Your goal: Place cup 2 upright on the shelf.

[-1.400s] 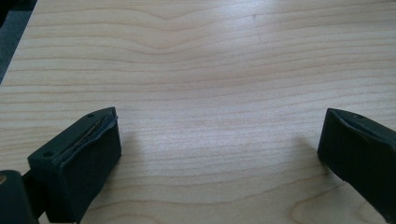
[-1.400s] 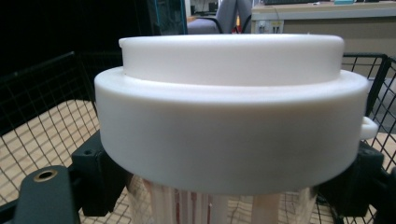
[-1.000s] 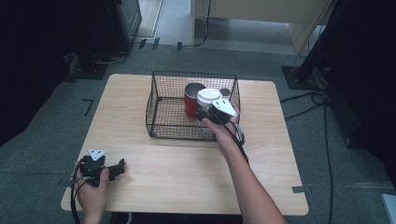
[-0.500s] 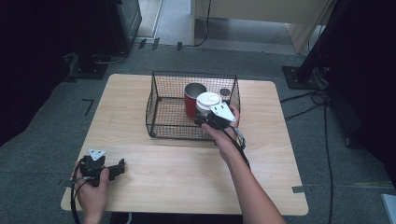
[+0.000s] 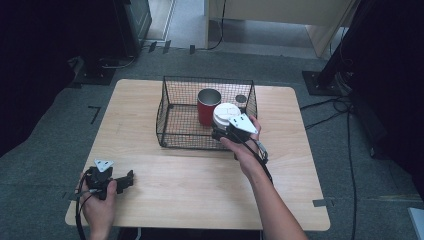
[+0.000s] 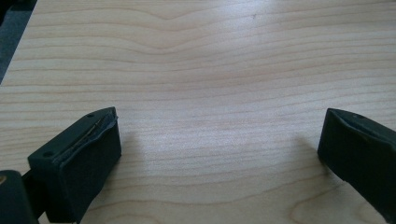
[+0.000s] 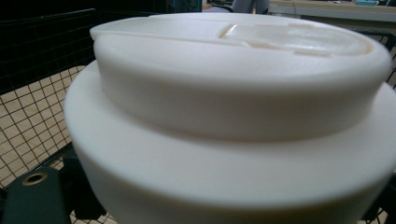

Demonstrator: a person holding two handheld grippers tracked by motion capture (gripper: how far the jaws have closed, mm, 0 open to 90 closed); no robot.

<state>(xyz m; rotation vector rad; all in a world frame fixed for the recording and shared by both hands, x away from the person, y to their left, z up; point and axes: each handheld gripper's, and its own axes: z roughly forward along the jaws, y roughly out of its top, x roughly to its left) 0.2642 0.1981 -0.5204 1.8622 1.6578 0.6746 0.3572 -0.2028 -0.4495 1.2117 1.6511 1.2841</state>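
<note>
High view: wire basket [image 5: 172,117] standing toward the far edge of the table [image 5: 150,195], middle of its width; inside it a red cup [image 5: 207,107] and, touching or just beside it on the right, a white lidded cup [image 5: 225,113]. The right gripper [image 5: 223,131] reaches over the basket's near right wall to the white lidded cup; its fingers have just been opening with the cup between them, where a second ago they were closed on it, so the cup reads as set down and being released. The left gripper [image 5: 131,176] rests near the table's near left corner, well apart from the basket. Left gripper view: fingers [image 6: 79,158] spread wide over bare wood, holding nothing. Right gripper view: the white lidded cup [image 7: 233,116] looms very close; finger contact is hidden, probably loosened.
</note>
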